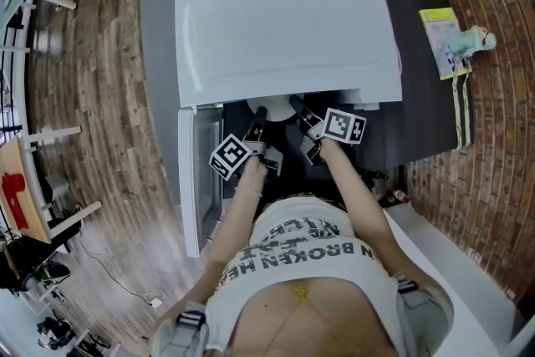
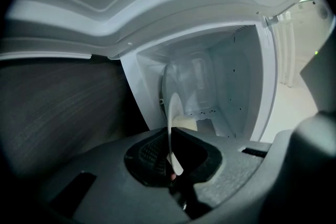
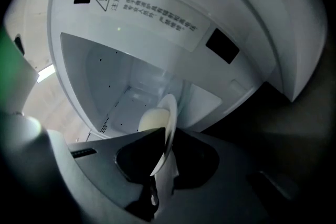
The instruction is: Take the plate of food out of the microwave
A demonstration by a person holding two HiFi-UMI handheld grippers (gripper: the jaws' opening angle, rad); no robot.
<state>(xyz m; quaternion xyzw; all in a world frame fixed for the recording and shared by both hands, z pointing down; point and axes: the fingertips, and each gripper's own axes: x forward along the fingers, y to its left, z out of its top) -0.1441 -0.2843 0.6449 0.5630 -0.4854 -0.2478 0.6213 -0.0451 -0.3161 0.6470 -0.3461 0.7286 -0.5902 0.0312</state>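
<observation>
A white microwave stands on a dark grey table with its door swung open to the left. A white plate sits at the mouth of the oven, half under its top. My left gripper and right gripper each clamp its rim, one on either side. In the left gripper view the plate runs edge-on between the jaws of the left gripper, with pale food on it. The right gripper pinches the plate beside the pale food.
The white oven cavity lies behind the plate. A yellow packet and a small teal figure lie at the table's right end. A brick wall runs along the right, and a white counter is at lower right.
</observation>
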